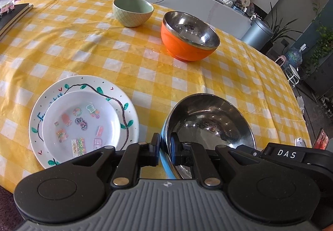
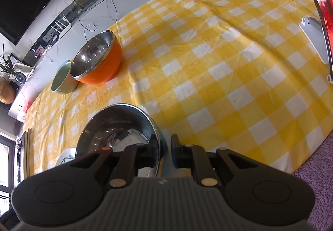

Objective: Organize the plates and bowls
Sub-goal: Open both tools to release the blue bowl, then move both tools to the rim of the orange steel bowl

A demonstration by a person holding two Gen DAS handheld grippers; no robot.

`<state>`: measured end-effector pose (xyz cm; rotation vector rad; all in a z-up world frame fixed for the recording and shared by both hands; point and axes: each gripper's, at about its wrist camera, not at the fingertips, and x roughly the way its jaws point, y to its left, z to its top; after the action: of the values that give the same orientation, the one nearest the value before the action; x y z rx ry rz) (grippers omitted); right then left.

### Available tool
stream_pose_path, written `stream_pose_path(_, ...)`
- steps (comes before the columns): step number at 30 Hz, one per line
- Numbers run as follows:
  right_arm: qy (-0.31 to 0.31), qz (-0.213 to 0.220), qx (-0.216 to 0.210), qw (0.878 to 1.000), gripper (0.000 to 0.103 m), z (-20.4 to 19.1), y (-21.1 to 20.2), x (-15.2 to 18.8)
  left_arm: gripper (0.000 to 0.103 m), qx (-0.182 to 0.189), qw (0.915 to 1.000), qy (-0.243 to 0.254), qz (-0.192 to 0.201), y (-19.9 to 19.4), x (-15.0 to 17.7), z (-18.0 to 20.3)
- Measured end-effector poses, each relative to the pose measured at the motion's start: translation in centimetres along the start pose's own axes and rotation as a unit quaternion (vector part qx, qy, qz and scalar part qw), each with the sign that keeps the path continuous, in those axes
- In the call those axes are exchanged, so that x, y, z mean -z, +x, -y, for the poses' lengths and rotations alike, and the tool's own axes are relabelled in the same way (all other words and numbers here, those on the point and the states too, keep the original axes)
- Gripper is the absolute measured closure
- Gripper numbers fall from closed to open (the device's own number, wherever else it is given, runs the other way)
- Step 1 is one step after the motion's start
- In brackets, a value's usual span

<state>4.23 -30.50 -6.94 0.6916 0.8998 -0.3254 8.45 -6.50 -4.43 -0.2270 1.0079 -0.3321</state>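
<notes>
A small sticker-decorated plate (image 1: 81, 124) already sits stacked on a larger hand-painted plate (image 1: 122, 104) at the lower left of the left wrist view, on the yellow-and-white checked tablecloth (image 1: 187, 77). That pairing suggests the plates are sorted, while the bowls remain scattered. A blue-sided steel bowl (image 1: 210, 118) sits tilted at the bottom centre. The left gripper (image 1: 165, 147) is clenched on its near rim, one pad outside the wall and one inside. In the right wrist view the same bowl (image 2: 116, 127) fills the lower left. The right gripper (image 2: 165, 149) straddles the opposite rim: its left pad lies against the inner wall, while its right pad stands apart from the outer wall, so this grip looks loosened rather than firm. Across the table, in the upper half of the left wrist view, an orange steel-lined bowl (image 1: 189, 35) and a pale green ceramic bowl (image 1: 133, 11) stand separately, near one another. Judging by this, nesting the three bowls is the work left.
</notes>
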Motion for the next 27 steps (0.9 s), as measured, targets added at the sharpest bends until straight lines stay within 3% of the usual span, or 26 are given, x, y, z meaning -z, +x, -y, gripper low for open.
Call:
stream_pose_path(2, -0.001, -0.003, -0.001, 1.000, 0.085, 0.0, 0.1, 0.0, 0.084, -0.001, 1.0000, 0.001, 0.003, -0.1, -0.1, 0.0)
stream_pose_path(3, -0.002, -0.003, -0.003, 1.000, 0.076, 0.0, 0.0, 0.0, 0.078, -0.001, 1.0000, 0.002, 0.005, -0.2, -0.1, 0.0)
stream_pose_path(10, -0.024, 0.033, 0.005, 0.999, 0.061, -0.6, -1.3, 0.0, 0.061, 0.002, 0.9992, 0.020, 0.034, -1.5, -0.4, 0.5)
stream_pose_path(18, -0.048, 0.082, 0.008, 0.995, 0.055, -1.4, -3.1, -0.6, 0.059, -0.003, 0.9970, 0.039, 0.067, -3.0, -1.8, 0.5)
stream_pose_path(27, -0.063, 0.085, -0.006, 0.994, 0.055, -2.6, -2.8, -2.4, 0.058, -0.005, 0.9945, 0.056, 0.088, -3.4, -4.8, 1.0)
